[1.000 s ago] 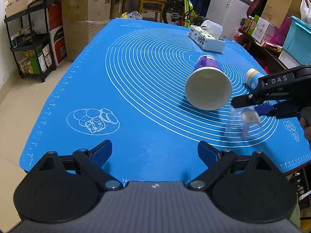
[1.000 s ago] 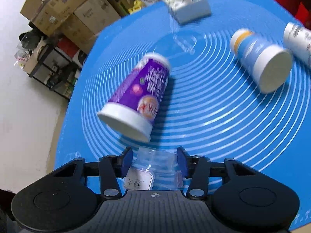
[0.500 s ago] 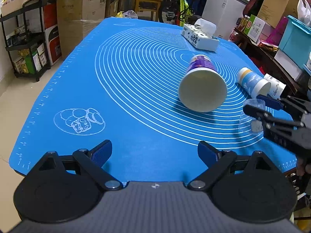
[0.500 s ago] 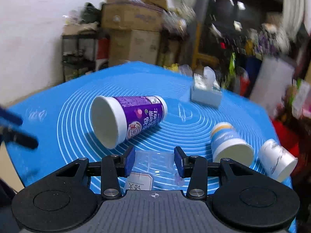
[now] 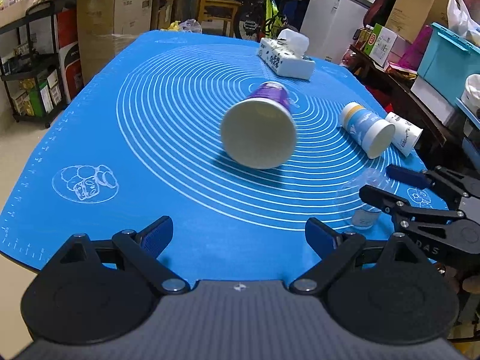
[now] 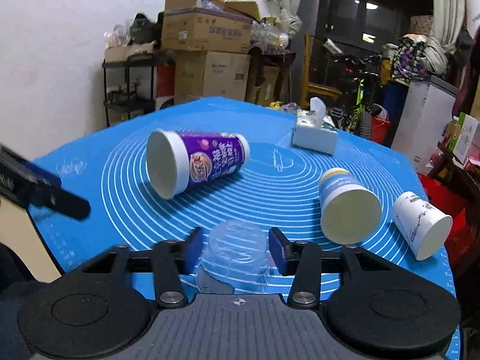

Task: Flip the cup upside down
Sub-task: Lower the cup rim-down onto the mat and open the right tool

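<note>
A clear plastic cup (image 6: 235, 250) stands upside down on the blue mat (image 6: 270, 198), base up, between the fingers of my right gripper (image 6: 235, 247). The blue pads (image 6: 277, 250) sit at the cup's sides with small gaps showing. In the left wrist view the cup (image 5: 358, 198) is at the mat's right front, with the right gripper (image 5: 381, 184) around it. My left gripper (image 5: 238, 235) is open and empty over the mat's front edge.
A purple paper cup (image 6: 195, 163) lies on its side mid-mat. A blue-white cup (image 6: 345, 204) and a white cup (image 6: 420, 225) lie at the right. A tissue box (image 6: 315, 135) stands at the back. Boxes and shelves surround the table.
My right gripper turned from a tilted pose to level and lowered the clear cup, base up, onto the mat. Its fingers have spread wider. The left gripper shifted only slightly.
</note>
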Demonstrator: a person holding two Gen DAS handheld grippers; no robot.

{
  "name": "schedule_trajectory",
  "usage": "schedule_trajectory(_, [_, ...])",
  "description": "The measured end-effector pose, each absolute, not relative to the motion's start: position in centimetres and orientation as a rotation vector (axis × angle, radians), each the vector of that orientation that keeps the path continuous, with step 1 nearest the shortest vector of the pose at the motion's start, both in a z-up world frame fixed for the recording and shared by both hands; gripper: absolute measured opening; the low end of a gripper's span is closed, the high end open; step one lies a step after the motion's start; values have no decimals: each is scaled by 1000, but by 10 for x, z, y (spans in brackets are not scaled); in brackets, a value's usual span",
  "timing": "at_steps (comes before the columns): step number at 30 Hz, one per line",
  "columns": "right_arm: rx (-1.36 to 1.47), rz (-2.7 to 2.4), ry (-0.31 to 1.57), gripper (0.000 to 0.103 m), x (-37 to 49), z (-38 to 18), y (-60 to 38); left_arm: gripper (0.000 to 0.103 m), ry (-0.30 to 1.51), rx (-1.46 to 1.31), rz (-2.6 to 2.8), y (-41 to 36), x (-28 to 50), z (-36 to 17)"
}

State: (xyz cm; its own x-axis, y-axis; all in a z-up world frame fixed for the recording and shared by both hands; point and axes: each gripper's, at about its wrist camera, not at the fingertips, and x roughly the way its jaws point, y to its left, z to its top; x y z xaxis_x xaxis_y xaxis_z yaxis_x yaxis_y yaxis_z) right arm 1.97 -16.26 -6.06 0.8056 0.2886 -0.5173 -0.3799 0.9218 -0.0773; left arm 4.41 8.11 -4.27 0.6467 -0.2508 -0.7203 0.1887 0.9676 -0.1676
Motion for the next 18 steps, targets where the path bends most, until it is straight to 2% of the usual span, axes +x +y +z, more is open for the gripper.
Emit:
schedule_trajectory(2, [-162,352,504,77,15,-56,-166,94,816,-64,-240,74,39,-40])
schedule_trajectory(4, [-137,339,498,79,8,-50,-171,94,798,-42,-229,66,31,-36])
schedule_trajectory(18, [-2,220,638,81,-41,-42,-221,94,764,46,-250,18,-17,-32])
